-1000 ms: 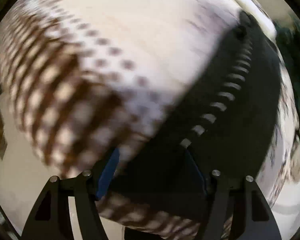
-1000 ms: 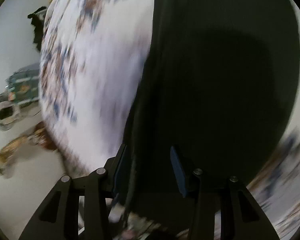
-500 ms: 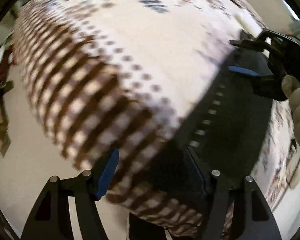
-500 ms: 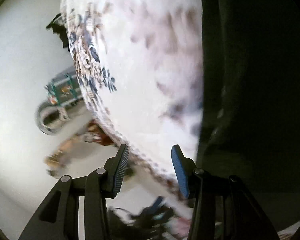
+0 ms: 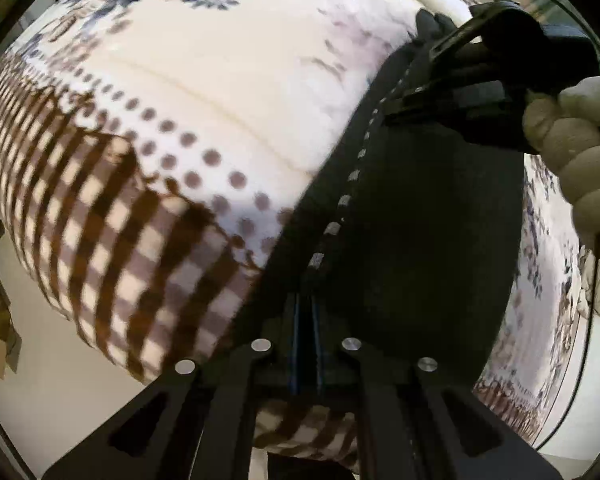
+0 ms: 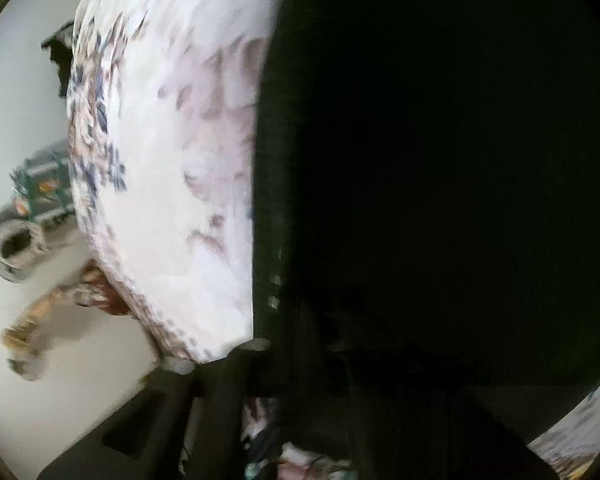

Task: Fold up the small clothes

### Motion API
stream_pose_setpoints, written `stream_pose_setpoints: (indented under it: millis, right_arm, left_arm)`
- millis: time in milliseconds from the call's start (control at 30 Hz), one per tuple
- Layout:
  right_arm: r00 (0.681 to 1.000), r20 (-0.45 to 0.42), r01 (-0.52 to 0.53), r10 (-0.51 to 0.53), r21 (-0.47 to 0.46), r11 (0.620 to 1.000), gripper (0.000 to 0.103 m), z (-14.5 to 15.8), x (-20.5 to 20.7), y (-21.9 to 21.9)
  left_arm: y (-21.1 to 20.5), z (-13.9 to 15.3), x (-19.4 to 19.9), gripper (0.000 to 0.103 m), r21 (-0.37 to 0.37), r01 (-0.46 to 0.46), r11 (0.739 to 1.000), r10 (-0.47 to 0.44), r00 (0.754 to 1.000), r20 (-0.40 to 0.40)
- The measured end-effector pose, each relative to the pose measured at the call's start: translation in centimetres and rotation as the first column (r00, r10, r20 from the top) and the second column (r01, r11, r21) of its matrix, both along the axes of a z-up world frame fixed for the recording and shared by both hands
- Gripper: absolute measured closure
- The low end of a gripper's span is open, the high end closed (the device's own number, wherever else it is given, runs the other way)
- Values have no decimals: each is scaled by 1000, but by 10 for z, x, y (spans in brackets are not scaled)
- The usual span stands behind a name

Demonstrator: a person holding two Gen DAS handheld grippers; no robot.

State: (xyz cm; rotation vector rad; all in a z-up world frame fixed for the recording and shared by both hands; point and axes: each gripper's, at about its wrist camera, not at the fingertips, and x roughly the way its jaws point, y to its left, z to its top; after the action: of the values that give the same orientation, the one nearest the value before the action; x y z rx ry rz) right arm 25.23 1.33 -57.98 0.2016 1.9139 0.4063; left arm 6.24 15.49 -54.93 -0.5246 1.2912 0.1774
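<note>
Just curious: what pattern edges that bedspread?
Brown-and-white checks on the bedspread, clearest in the left wrist view.

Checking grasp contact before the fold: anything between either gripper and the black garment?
Nothing visible. The left gripper is shut directly on the black garment at its dashed-trim edge. The right gripper, seen from the left wrist, clamps the same edge farther along. Only the patterned cloth lies under the garment.

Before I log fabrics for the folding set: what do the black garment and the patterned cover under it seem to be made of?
The black garment looks like a matte, soft knit or jersey: no sheen, and a dashed pale stitch line runs along its edge. The patterned cover looks like a plush, fleecy blanket or woven cloth with printed dots, checks and flowers; blur leaves that open. The left gripper pinches the garment.
</note>
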Motion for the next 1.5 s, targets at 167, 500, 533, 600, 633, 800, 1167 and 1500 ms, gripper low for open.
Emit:
stream_pose_setpoints:
  millis: [167,500,533,600,633,800,1167,1500]
  right_arm:
    - [992,43,-114,115,-6,993,103,14,-16,49]
    - [994,41,-97,98,-6,995,96,40,-16,7]
    - [996,51,-78,79,-19,997,77,47,-17,-16]
    - [998,63,-25,30,-83,996,52,57,-27,-67]
    - [999,49,-2,7,-106,994,50,58,-35,-92]
    - [966,-192,158,-176,-105,982,50,24,-106,-191]
    - [952,-226,202,-204,-35,979,98,-2,-187,-192]
    - [976,-158,145,-148,-29,989,71,41,-156,-181]
  left_arm:
    - [19,7,-6,99,8,-6,1000,6,1000,15]
    - [25,-7,-6,99,-37,-8,999,8,1000,2]
    - [25,-8,-6,99,-39,-5,999,5,1000,0]
    - [24,-11,-5,99,-49,-6,999,6,1000,-7]
    - [24,-11,-5,99,-55,-9,998,8,1000,-10]
    - [26,-12,0,99,-63,-8,998,6,999,-33]
    - [24,-12,8,99,0,30,1000,-30,995,-90]
    - [8,53,43,54,-65,84,994,-87,995,-55]
